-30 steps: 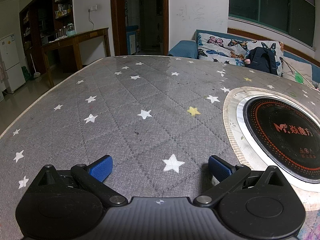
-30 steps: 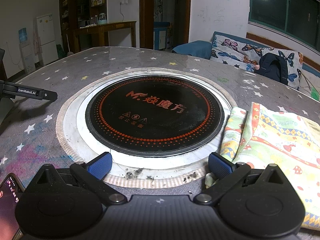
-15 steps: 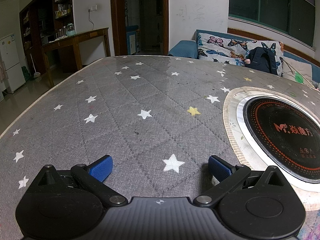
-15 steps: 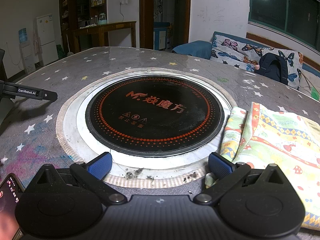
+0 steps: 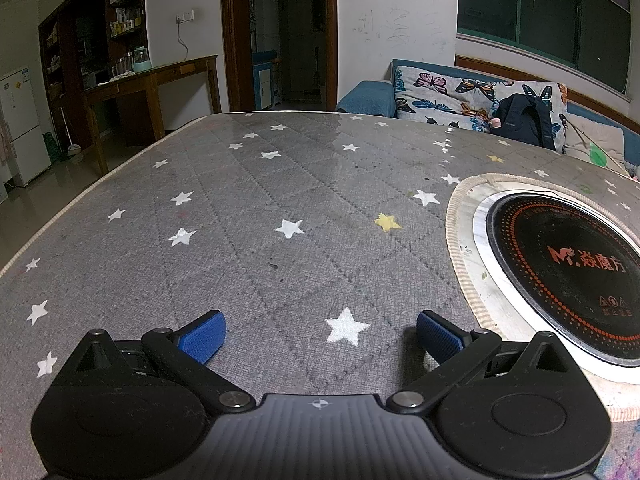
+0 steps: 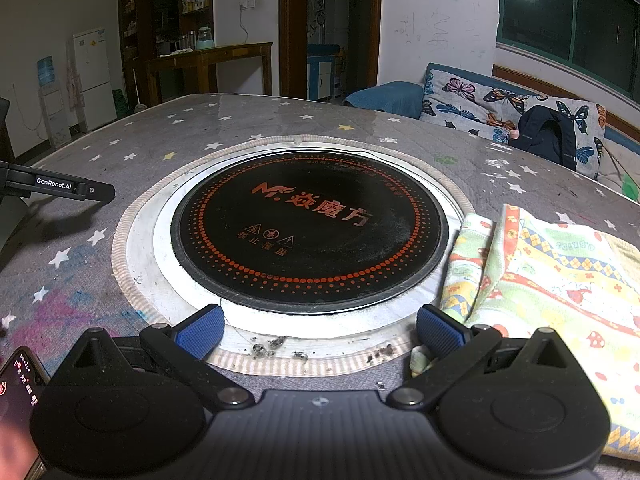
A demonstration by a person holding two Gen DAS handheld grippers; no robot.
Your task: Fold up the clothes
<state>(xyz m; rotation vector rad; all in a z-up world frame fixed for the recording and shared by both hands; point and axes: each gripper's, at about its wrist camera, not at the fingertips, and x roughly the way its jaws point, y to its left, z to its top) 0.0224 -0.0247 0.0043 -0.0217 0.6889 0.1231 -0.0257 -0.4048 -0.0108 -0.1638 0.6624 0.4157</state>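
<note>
Left gripper (image 5: 318, 330): your jaws stand wide apart and hold nothing. Both blue pads (image 5: 203, 336) hang over bare grey star-print cover on the tabletop (image 5: 240, 240), a white star between them. The black induction plate (image 5: 568, 280) lies to their right, set in a pale round ring.

Right gripper (image 6: 318, 330): your jaws are spread wide here too, empty. They sit at the near rim of the induction plate (image 6: 308, 228), over crumbs on the ring. The right pad (image 6: 438, 334) is just beside the near left corner of the folded cloth (image 6: 560, 272); whether it touches cannot be told.

Folded cloth: patterned yellow, green and orange, lying flat on the tabletop right of the plate, its left edge against the ring.

Phone (image 6: 18, 392): lit screen, at the near left edge of the tabletop.

Left gripper's arm (image 6: 56, 186): dark, lettered, above the tabletop's left side.
</note>
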